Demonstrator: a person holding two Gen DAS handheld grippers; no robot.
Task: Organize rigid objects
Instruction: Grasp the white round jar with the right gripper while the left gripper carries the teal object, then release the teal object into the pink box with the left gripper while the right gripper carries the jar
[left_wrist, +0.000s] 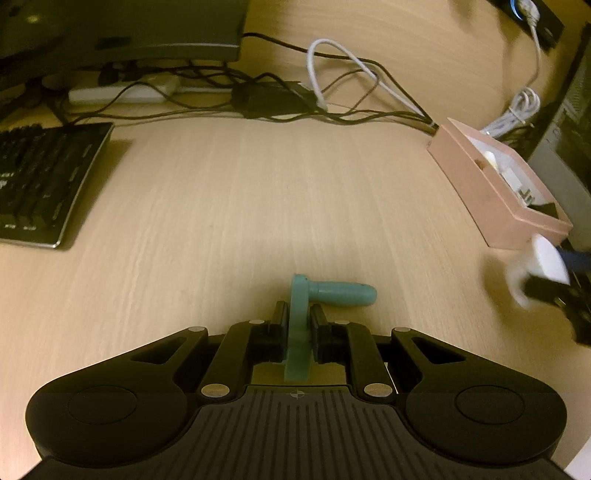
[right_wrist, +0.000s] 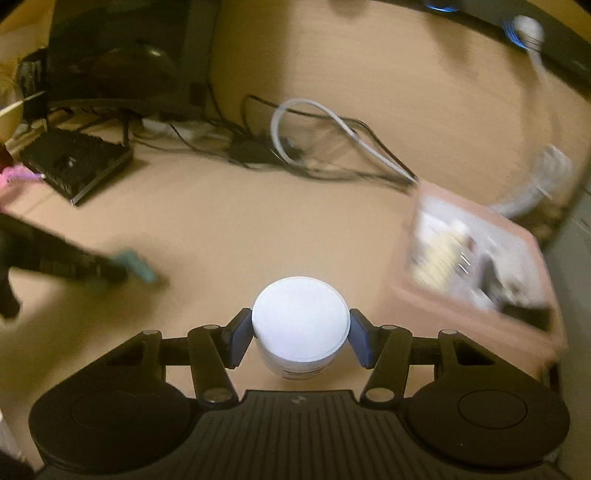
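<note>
Your left gripper (left_wrist: 298, 314) points down at the surface (left_wrist: 221, 206), clamped on the flat arm of a teal crank handle (left_wrist: 317, 295) whose grip juts right beyond the fingertips. Your right gripper (right_wrist: 300, 328) holds a white jar (right_wrist: 300, 321) between its pads; the pink box (right_wrist: 480, 266) lies ahead to its right.

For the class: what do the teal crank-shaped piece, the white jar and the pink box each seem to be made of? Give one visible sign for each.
Teal crank-shaped piece: probably moulded plastic, matte; uniform colour, rounded edges.
White jar: likely plastic, smooth with a soft sheen; an even white lid with a printed label below.
Pink box: plastic or coated card, matte; flat thin walls with crisp corners, too blurred to settle.
</note>
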